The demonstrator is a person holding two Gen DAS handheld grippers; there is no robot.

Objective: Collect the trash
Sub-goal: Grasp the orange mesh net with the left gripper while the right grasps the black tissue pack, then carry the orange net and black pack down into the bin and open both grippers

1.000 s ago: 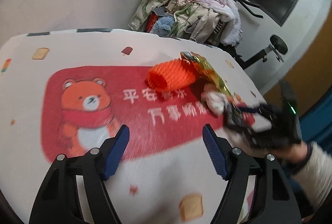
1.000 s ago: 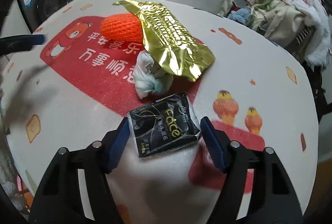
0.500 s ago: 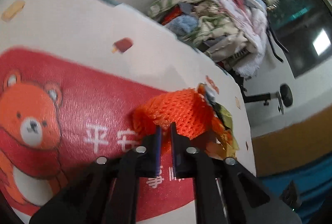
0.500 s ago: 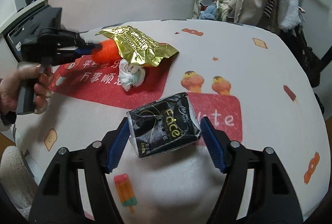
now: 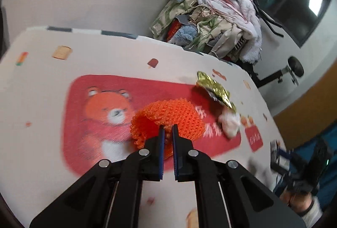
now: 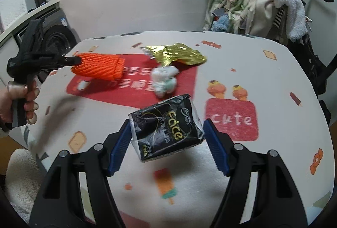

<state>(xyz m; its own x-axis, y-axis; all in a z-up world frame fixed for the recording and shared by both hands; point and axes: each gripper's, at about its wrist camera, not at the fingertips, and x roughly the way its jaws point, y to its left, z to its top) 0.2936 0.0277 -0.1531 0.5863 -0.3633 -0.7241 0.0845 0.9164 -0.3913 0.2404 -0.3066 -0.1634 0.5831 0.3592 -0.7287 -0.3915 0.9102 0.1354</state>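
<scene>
My left gripper (image 5: 167, 133) is shut on the edge of an orange foam net sleeve (image 5: 170, 116) and holds it above the table; from the right wrist view the orange sleeve (image 6: 99, 67) hangs off the left gripper (image 6: 73, 60) at the far left. My right gripper (image 6: 166, 135) is shut on a black tissue pack (image 6: 166, 131) lifted off the cloth. A gold foil wrapper (image 6: 177, 54) and a crumpled white tissue ball (image 6: 165, 80) lie on the red patch of the tablecloth; the gold wrapper (image 5: 217, 91) and tissue ball (image 5: 229, 122) also show in the left wrist view.
The round table (image 6: 273, 84) wears a white printed cloth with red panels. A heap of clothes (image 6: 259, 0) stands behind it. A washing machine (image 6: 56, 34) sits at the far left. A person's hand (image 6: 19, 101) grips the left tool.
The left gripper went in, shut on the orange sleeve and lifted it away from the gold wrapper. The right gripper rose and drew back with the black pack.
</scene>
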